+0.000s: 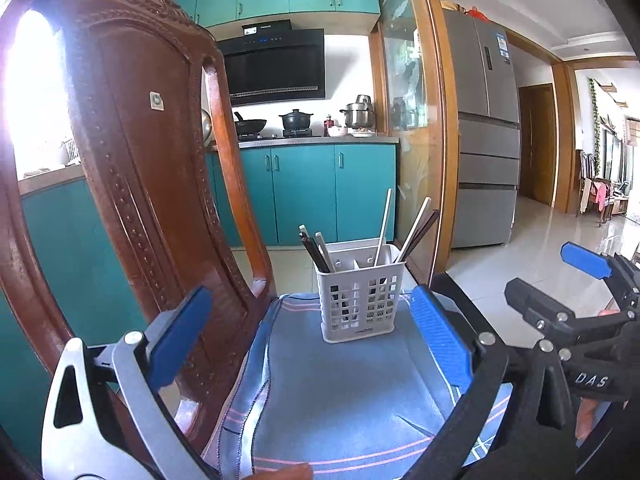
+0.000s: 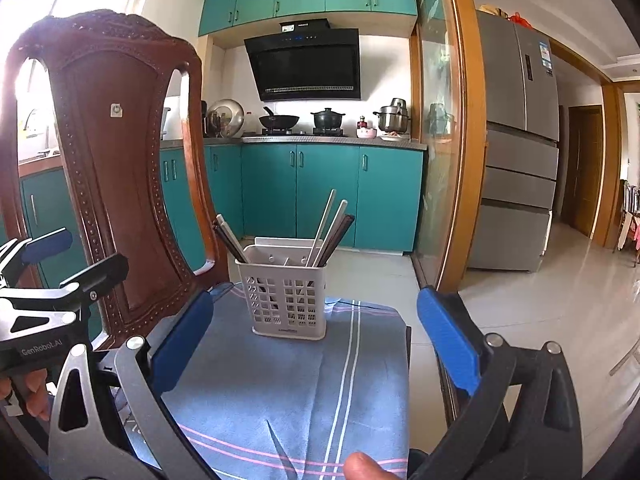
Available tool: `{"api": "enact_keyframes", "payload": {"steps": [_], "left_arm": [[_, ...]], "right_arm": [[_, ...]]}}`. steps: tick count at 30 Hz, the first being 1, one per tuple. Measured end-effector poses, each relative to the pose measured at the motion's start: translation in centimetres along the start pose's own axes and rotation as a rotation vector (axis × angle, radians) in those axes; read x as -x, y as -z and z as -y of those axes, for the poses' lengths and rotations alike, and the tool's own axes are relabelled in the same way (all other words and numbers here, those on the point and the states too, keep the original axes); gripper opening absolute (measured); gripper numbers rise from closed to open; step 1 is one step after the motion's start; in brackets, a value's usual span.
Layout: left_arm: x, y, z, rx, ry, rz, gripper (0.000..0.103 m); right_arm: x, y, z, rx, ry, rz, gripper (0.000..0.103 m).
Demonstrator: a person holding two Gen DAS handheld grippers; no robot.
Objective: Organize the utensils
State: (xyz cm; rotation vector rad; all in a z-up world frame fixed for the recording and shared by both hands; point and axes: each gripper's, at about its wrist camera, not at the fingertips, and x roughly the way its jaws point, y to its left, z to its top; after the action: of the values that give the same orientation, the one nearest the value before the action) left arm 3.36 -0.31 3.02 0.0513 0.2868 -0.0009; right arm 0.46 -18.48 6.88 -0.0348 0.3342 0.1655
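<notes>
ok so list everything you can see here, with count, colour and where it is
utensil holder: one, white, slotted, standing on the cloth
chopsticks: several, pale and dark, upright in the holder
cloth: one, blue with pink and white stripes, spread under the holder
chair: one, red-brown carved wood, left of the holder
cabinets: teal, behind the holder
fridge: one, grey, right
left gripper: blue pads, jaws open, nothing between them
right gripper: blue pads, jaws open, nothing between them

You have the utensil holder [image 1: 355, 295] standing on the cloth [image 1: 344, 400] at frame centre, chopsticks [image 1: 414, 236] in it, the chair back [image 1: 132, 168] to its left, kitchen cabinets [image 1: 312, 192] behind.
</notes>
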Motion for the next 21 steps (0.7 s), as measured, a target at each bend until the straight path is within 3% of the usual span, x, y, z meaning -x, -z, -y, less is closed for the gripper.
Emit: {"api": "enact_keyframes", "payload": {"steps": [21], "left_arm": [[1.00, -0.29, 0.46, -0.007, -0.007, 0.024, 0.099]], "right_arm": [[0.35, 0.47, -0.54, -0.002, 0.004, -0.003, 0.100]]}}
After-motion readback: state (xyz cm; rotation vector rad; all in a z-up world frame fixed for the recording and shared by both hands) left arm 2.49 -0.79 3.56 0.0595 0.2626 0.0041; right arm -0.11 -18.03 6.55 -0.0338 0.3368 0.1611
